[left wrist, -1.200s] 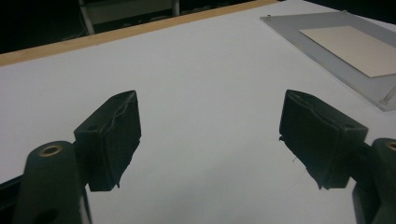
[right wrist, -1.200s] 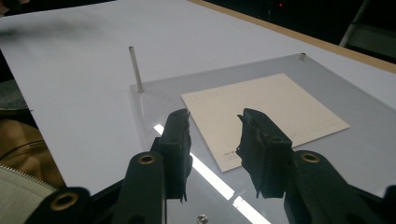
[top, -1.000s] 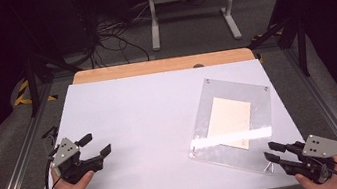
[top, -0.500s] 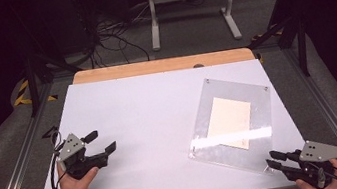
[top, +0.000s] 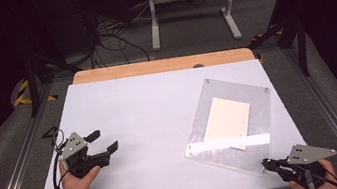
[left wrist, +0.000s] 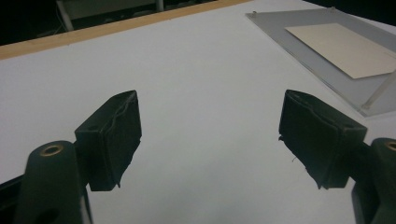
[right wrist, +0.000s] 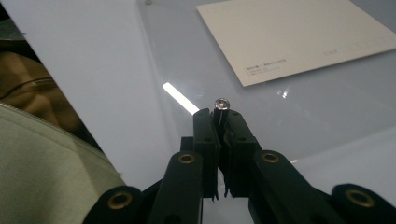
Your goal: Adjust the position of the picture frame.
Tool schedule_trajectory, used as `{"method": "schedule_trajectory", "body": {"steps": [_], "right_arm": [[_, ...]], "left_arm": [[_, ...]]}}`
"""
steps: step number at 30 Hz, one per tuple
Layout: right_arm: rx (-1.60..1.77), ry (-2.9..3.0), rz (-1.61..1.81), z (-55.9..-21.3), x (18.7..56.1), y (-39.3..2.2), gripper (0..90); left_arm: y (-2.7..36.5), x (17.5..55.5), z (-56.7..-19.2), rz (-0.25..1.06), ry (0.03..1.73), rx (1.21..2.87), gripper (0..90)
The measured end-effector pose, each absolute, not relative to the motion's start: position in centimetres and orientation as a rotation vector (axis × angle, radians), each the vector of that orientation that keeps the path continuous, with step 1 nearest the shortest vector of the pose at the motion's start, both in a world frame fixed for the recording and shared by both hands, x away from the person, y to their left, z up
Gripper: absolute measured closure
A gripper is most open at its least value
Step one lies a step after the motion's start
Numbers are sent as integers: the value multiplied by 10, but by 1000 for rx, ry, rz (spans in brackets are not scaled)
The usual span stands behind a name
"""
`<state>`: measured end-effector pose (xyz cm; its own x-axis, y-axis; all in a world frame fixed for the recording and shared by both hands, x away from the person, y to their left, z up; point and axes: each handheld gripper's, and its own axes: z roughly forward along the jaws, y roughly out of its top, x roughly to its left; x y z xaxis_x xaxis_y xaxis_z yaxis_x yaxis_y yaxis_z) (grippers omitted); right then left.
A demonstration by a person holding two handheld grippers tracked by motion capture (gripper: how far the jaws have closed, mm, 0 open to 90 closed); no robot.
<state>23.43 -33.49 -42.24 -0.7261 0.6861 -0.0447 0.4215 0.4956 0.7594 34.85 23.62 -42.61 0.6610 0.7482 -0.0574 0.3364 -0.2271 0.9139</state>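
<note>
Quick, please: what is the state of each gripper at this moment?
Left gripper: open, nothing between its jaws.
Right gripper: jaws have just been closing, now shut on the screw at the corner of the clear plate.

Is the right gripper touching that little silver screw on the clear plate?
Touching. In the right gripper view the right gripper has just closed its jaws on the screw.

Two tools (top: 97, 144) (top: 266, 164), one clear frame (top: 252, 94), one card (top: 227, 121).
</note>
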Motion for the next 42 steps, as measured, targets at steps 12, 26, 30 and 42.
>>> {"method": "schedule_trajectory", "body": {"steps": [12, 26, 30, 42], "right_arm": [[664, 2551, 1222, -398, 255, -257, 848], [506, 2688, 1322, -397, 307, -150, 842], [456, 2705, 1289, -408, 323, -116, 841], [405, 2686, 1254, -436, 374, -40, 843]], "left_arm": [[243, 341, -428, 501, 892, 1826, 215], [246, 336, -430, 503, 904, 1831, 215], [244, 334, -431, 512, 897, 1851, 215], [238, 322, -438, 519, 906, 1911, 218]]}}
